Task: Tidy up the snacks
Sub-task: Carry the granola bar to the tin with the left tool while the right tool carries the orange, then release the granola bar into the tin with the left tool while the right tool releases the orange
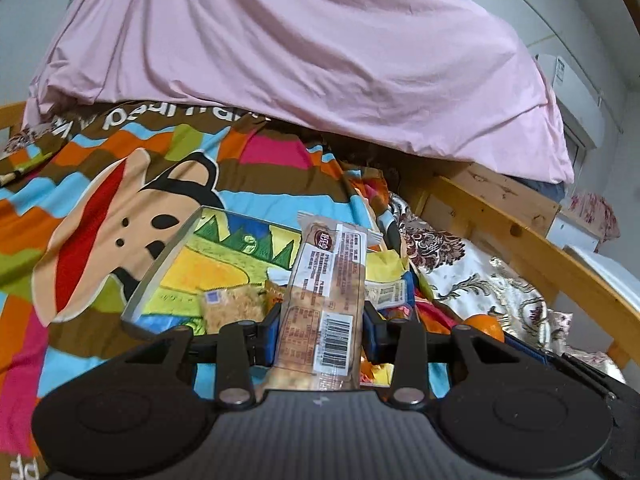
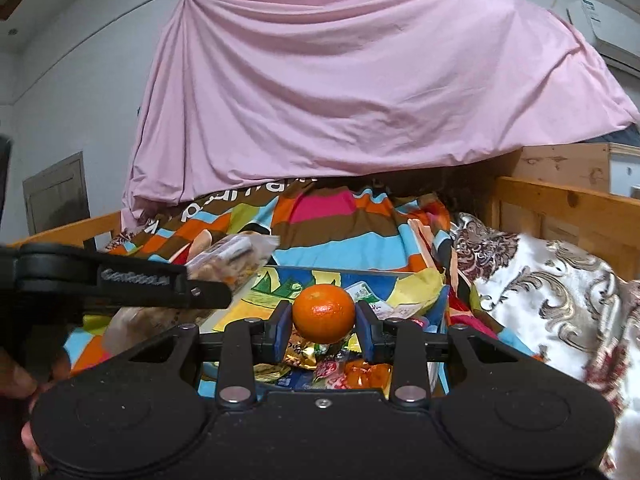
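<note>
- Blue pads of the left gripper [image 1: 319, 336] clamp a clear snack pack [image 1: 324, 300] at its lower half; the pack stands upright and its top end is unsupported.
- Blue pads of the right gripper [image 2: 323, 330] clamp an orange [image 2: 324, 313] across its middle; the fruit sits clear of everything below it.
- Below and ahead of both grippers lies a clear tray [image 1: 168, 264] on a cartoon blanket [image 1: 100, 208]. Its left half is bare. Its right half holds mixed wrappers [image 1: 384, 280].
- In the right view, more wrapped snacks [image 2: 340, 372] lie directly beneath the orange, and the left gripper with its pack shows at the left, just beside the tray edge.
- Beyond the tray: a pink sheet [image 2: 360, 88], a wooden frame [image 1: 520, 248] and a floral cloth [image 2: 560, 288] to the right.
- Judged step: both items are carried toward placement in the tray.
- Risk 1: the orange is round and smooth; a weak or off-centre grip may let it roll out and drop onto the wrappers or off the bed.
- Risk 2: the pack is soft film; clamping low may let it fold or slide through the pads.
- Risk 3: the grippers work close together; simultaneous lowering may cause a collision or knock the tray wall.
- Risk 4: the blanket is soft and uneven; the tray may tilt under pressure.
</note>
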Tool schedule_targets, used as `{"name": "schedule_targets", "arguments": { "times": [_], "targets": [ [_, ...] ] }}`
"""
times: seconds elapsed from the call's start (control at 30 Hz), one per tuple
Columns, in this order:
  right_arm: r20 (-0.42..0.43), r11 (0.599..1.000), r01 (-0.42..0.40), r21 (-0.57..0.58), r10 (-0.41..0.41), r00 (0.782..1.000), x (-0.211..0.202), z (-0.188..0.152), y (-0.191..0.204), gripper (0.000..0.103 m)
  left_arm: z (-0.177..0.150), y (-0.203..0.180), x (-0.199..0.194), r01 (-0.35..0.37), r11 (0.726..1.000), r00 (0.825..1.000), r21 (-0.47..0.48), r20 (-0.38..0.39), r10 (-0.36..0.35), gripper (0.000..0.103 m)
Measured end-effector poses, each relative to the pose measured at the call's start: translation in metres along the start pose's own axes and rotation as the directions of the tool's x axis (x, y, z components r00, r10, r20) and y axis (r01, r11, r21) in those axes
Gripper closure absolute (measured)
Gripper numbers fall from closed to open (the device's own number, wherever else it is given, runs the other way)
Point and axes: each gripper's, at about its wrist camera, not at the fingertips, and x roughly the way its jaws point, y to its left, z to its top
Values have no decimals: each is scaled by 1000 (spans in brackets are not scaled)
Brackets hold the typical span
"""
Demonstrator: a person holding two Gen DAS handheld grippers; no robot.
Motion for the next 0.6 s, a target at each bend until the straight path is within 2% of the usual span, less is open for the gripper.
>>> {"name": "schedule_targets", "arguments": {
  "times": [0.2, 0.4, 0.6],
  "targets": [
    [-26, 998, 60, -9, -60, 998, 40, -12, -15, 67, 3, 3, 51, -10, 1000, 1000, 21, -23, 11, 62],
    [-140, 990, 129, 50, -121, 983, 76, -35, -37, 67, -2, 9, 102, -12, 1000, 998, 19, -55, 13, 62],
    [-203, 988, 149, 44, -137, 970, 84, -49, -42, 67, -16, 6, 127, -2, 1000, 997, 18, -72, 3, 61]
  ]
}}
